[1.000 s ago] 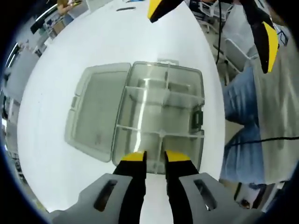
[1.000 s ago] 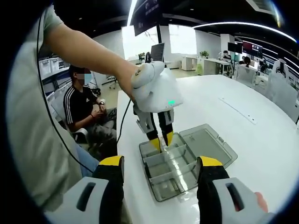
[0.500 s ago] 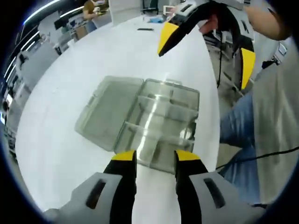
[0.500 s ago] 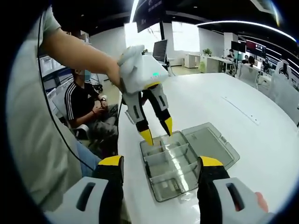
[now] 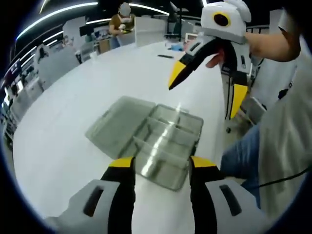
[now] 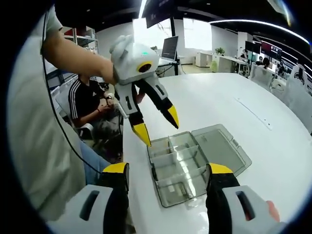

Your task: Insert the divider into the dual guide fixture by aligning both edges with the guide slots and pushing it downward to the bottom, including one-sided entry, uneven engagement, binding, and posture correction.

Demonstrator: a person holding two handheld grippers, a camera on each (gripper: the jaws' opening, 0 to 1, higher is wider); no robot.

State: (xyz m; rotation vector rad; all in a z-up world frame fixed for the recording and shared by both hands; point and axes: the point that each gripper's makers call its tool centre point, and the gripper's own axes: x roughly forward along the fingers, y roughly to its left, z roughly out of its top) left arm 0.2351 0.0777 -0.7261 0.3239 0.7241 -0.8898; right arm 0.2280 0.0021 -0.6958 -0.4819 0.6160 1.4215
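A clear plastic compartment box (image 5: pixel 163 146) (image 6: pixel 178 170) lies on the white table with its lid (image 5: pixel 117 124) (image 6: pixel 222 148) folded flat beside it. Clear dividers (image 6: pixel 168 157) stand across its compartments. My left gripper (image 5: pixel 163 163) hovers open above and short of the box, holding nothing. In the right gripper view the left gripper (image 6: pixel 157 126) hangs over the box's far end, jaws spread. My right gripper (image 6: pixel 167 169) is open too, on the box's near side. It shows raised beyond the box (image 5: pixel 207 87) in the left gripper view, also with nothing in it.
The box sits close to the table edge (image 6: pixel 130 195), where the person holding the grippers stands. Another person (image 6: pixel 90 105) sits past that edge. The white table (image 6: pixel 253 97) stretches wide beyond the lid. Desks and chairs fill the background.
My left gripper, nearly shut low over the box a second ago, has opened wide and lifted up and back from it. The right gripper stays open in about the same place.
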